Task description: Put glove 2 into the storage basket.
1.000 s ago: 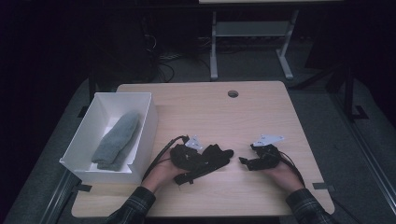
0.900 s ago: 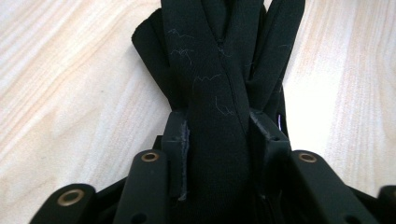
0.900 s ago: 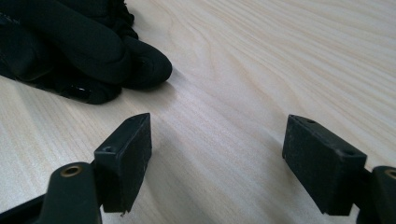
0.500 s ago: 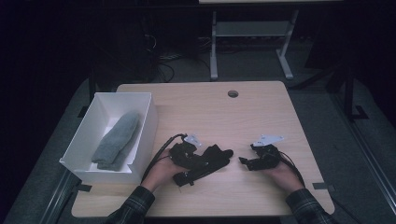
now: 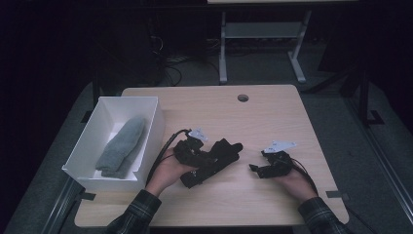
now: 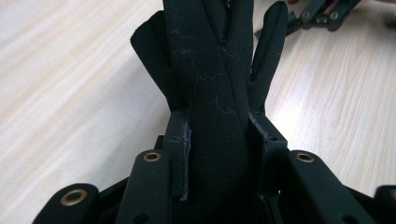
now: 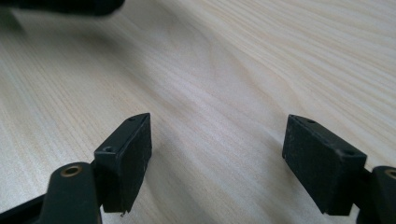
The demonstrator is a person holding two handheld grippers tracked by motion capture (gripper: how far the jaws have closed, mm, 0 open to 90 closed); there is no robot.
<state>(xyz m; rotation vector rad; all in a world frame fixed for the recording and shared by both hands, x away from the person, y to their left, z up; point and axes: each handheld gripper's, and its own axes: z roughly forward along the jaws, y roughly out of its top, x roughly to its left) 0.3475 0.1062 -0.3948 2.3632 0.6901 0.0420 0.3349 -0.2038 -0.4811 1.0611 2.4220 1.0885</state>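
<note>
My left gripper is shut on a black glove just above the wooden table, left of centre. In the left gripper view the glove stands between the pads, its fingers pointing away; the jaws have just been closing on it. My right gripper rests low over the table to the right, open, with bare wood between its pads. In the left gripper view the right gripper is at the top right edge. A dark shape, probably the glove, crosses the top left of the right gripper view.
A white open box stands at the table's left edge with a grey fabric piece lying in it. A round cable hole sits near the far edge. Beyond the table stands a grey metal frame.
My left gripper has risen slightly with the black glove in it. The right gripper has kept still.
</note>
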